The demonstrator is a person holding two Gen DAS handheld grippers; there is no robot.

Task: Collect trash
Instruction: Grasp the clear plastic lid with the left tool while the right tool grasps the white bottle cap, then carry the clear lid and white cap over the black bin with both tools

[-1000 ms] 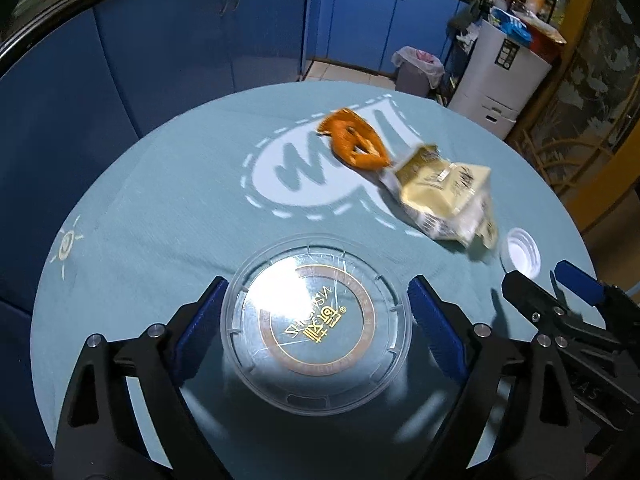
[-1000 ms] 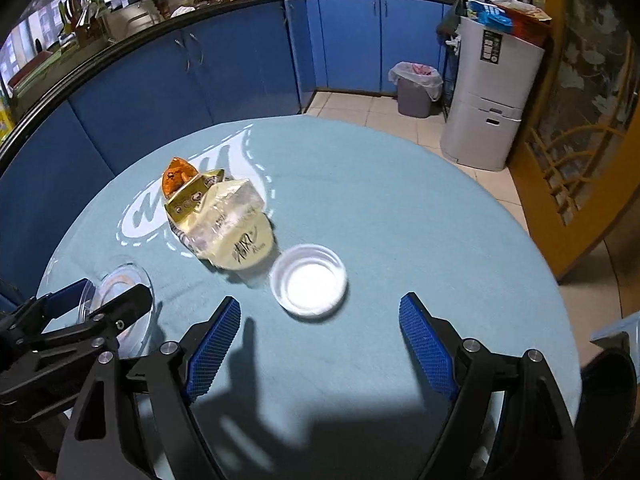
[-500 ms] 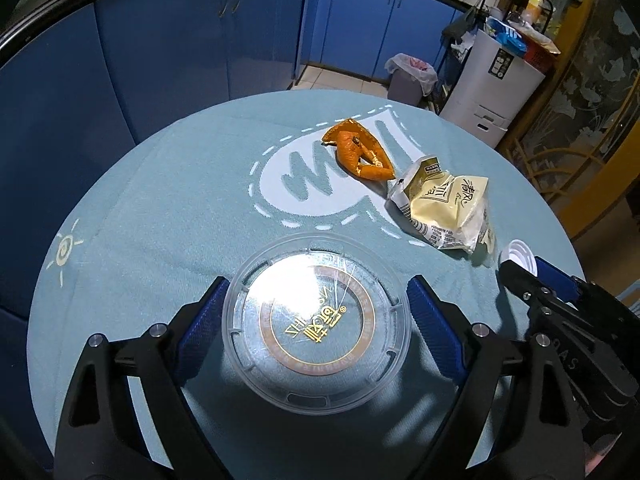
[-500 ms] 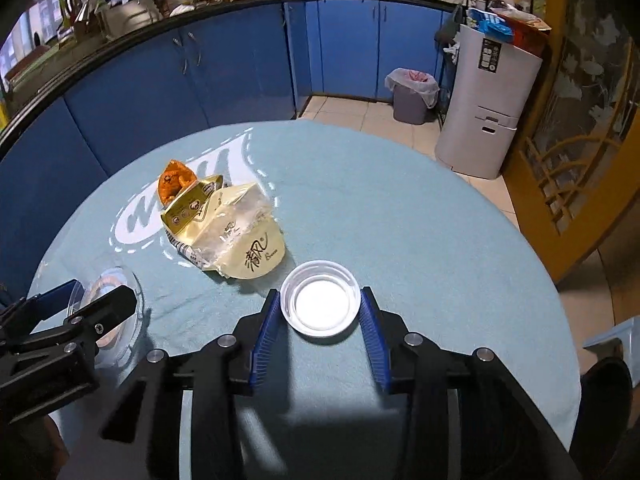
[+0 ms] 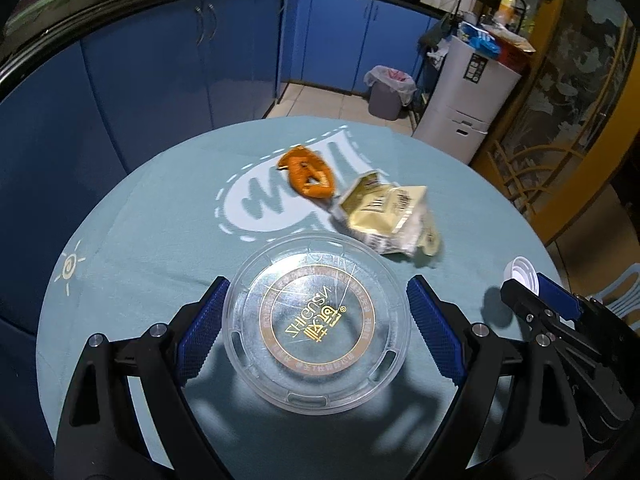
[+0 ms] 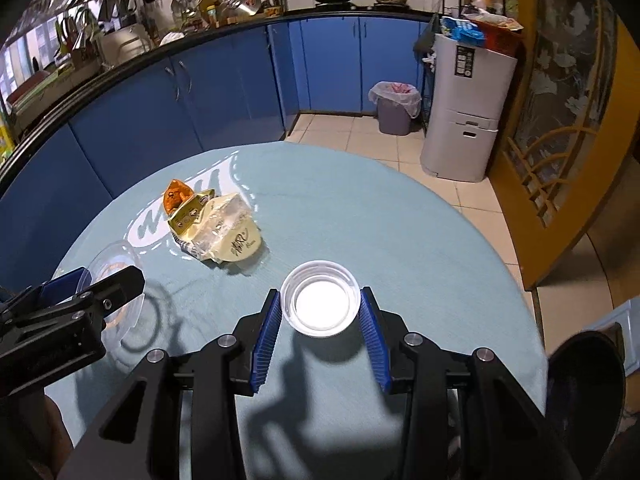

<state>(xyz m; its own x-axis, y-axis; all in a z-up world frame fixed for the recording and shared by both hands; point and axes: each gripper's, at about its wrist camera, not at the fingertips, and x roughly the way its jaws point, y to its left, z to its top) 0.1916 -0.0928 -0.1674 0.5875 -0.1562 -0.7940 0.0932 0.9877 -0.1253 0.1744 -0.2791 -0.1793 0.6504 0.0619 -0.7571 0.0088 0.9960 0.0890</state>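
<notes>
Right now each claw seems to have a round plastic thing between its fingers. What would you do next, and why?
Probably lift both and carry them toward the lined bin on the kitchen floor. The right gripper is shut on the small white cup, and the left gripper grips the clear lid. The orange wrapper and yellow bag remain on the table.

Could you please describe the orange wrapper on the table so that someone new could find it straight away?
Start at the round table with the pale blue cloth and find the white speech bubble printed on it. The orange wrapper lies on the bubble's far right part, beside the larger cream packet. It is the only orange piece, small and crumpled.
</notes>
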